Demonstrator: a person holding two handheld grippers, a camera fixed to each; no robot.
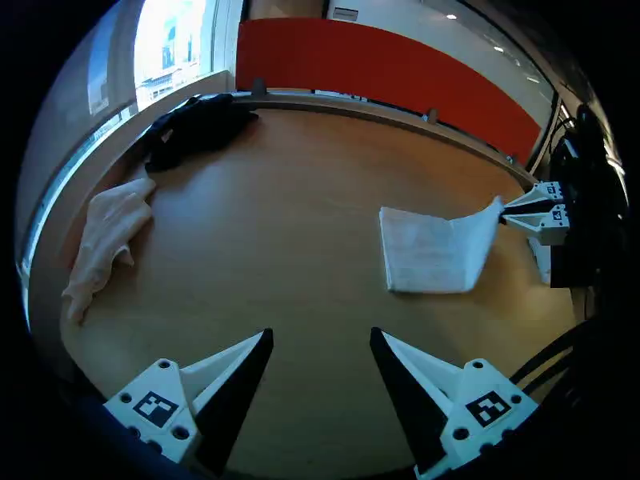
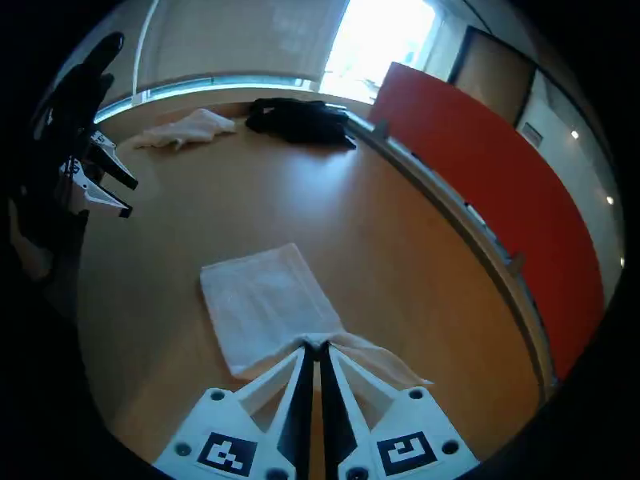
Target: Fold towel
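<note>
- Left gripper view: the left tool (image 1: 321,334) sits low over the wooden counter (image 1: 304,240) with its fingers spread wide and nothing between them. It seems to be held back, free to pin or catch an edge when needed.
- The white towel (image 1: 428,252) lies on the counter to the right, already a compact rectangle. Its far corner is raised into a peak where the right tool (image 1: 506,210) grips it.
- That raised corner suggests the flap is about to be carried over the flat part for another fold.
- A crumpled cream cloth (image 1: 112,232) and a black garment (image 1: 196,124) lie well apart near the window (image 1: 172,48), out of the working area. A red panel (image 1: 384,68) runs along the far edge.
- Right gripper view: the right tool (image 2: 318,346) has its fingers pressed together on the near corner of the towel (image 2: 260,300). The fabric is bunched at the tips, and the rest lies flat on the counter (image 2: 384,240).
- Gripping at the corner lets the whole edge follow when it is drawn across.
- The left tool (image 2: 130,198) hovers at far left with its fingers parted, held by a dark hand (image 2: 68,112) and well clear of the towel.
- The cream cloth (image 2: 188,128) and black garment (image 2: 300,120) lie beyond, with the red panel (image 2: 496,184) to the right.
</note>
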